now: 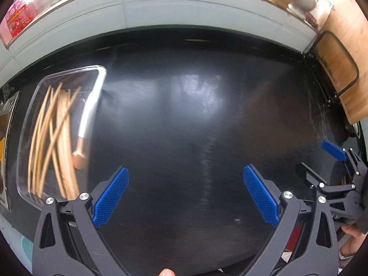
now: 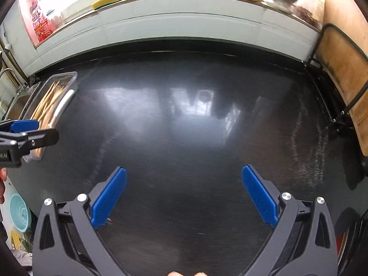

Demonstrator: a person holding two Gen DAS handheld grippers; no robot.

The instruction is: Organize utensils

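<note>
Jaws of the left gripper are gaping wide over the black counter, holding nothing; chopsticks are lying in a clear tray to the left. From the right wrist, the right gripper is also spreading wide and empty, the tray sitting far left.

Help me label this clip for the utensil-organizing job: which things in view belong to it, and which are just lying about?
Belongs to the job:
clear container
wooden chopsticks inside it
white-handled utensil inside it
left gripper, open
right gripper, open

Just lying about:
cutting board in its rack
yellow sponge on the sill
red-labelled bottle
teal bowl
</note>
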